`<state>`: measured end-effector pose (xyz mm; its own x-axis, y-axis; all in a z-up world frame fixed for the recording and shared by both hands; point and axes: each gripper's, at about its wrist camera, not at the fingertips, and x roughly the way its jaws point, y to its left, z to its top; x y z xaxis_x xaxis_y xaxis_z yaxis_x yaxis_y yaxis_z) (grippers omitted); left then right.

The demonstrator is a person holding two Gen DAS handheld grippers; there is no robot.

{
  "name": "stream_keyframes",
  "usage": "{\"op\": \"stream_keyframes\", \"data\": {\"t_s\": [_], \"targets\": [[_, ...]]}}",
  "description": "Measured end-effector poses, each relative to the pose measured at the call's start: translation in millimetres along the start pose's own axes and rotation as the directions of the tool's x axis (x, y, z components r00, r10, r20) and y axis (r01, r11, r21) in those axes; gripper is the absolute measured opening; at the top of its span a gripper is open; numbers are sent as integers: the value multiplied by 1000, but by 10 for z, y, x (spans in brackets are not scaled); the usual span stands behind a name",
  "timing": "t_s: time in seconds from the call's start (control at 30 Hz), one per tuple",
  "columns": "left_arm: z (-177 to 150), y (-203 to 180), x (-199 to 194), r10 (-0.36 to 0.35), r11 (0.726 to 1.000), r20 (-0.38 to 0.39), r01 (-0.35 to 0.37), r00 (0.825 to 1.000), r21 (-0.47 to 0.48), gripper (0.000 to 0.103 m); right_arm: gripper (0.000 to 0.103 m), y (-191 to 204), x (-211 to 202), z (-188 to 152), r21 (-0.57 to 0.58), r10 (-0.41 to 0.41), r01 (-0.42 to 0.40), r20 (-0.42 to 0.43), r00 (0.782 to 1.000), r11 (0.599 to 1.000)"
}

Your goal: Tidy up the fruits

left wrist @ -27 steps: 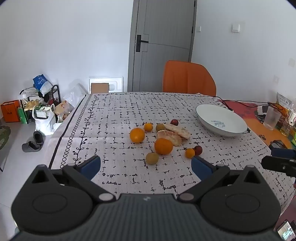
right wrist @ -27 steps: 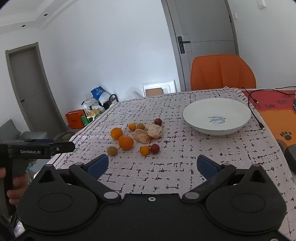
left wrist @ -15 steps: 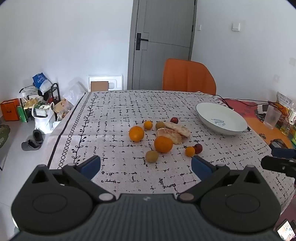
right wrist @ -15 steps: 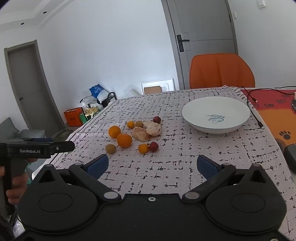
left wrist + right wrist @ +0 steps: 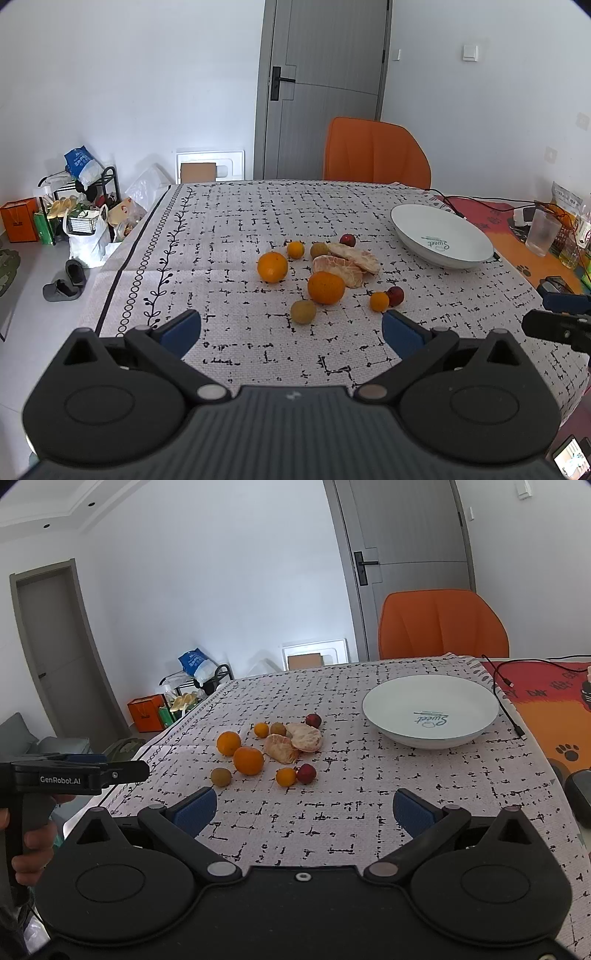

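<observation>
Your left gripper point(image 5: 291, 328) has a matte black body, ribbed in the middle, with round housings on either side, silver pivot pins and blue pads point(image 5: 183, 326). Your right gripper point(image 5: 303, 808) is built the same, but smooth, with a small screw at centre. White "GenRobot.AI" lettering marks the left one's side; your bare hand point(image 5: 27, 853) wraps its handle.

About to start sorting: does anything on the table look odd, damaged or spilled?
Two peeled citrus pieces lie bare on the tablecloth among whole fruit, touching each other. The white bowl holds nothing. No spill is visible.
</observation>
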<state>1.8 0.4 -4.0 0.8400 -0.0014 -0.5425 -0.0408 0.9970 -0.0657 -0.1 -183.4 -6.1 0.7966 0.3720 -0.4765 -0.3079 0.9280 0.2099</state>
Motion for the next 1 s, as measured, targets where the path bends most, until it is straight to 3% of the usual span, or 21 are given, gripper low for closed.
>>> {"op": "stream_keyframes", "data": {"t_s": [1.0], "targets": [[-3,-41,-48,-13,1000,15,12,1000,25,103,103,0,0,-13,-6,-11,11,0,1000,1000]]}}
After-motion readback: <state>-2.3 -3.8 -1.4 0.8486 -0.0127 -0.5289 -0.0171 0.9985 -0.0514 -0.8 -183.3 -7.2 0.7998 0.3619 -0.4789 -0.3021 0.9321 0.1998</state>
